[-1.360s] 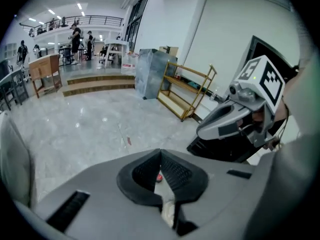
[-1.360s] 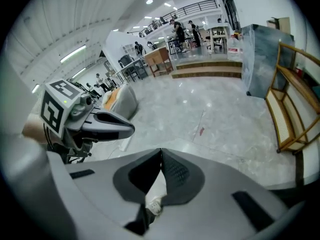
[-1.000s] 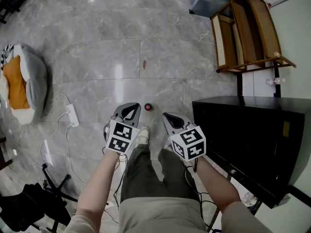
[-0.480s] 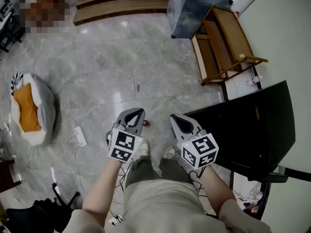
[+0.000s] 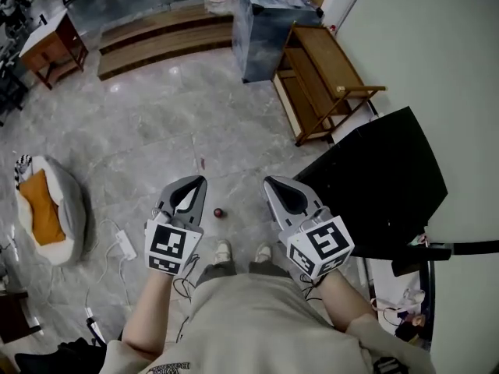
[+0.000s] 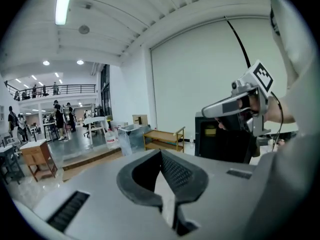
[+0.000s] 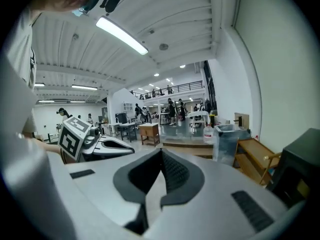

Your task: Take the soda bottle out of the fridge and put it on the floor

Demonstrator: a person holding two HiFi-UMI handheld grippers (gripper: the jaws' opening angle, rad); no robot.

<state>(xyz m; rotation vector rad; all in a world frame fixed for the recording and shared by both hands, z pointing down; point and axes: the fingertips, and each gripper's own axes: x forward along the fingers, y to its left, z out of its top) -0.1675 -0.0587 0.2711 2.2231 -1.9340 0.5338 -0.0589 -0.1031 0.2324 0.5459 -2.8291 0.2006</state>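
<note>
Standing figure seen from above, over a grey marble floor [image 5: 156, 123]. At far left lies a grey cushion bed [image 5: 47, 209] with an orange pad, and just right of it a white power strip [image 5: 125, 245] with its cable. The left gripper [image 5: 189, 190] is held at waist height; its own view shows the jaws closed together with nothing between them, pointing across the hall and not at any task item. Between the two grippers, just ahead of the person's shoes, a small dark-red round spot stands on the floor. It is most likely the soda bottle [image 5: 217, 212] seen from above, though too small to be certain. The right gripper [image 5: 284, 193] is likewise raised and empty, its jaws fully closed. Just beside it on the right stands a black cabinet, read as the fridge [image 5: 382, 178]; whether its door is shut cannot be told. Beyond it is a wooden rack [image 5: 321, 84]. By this reading, the bottle is out of the fridge and set down, neither gripper holds anything, and the task appears complete or nearly so.
</note>
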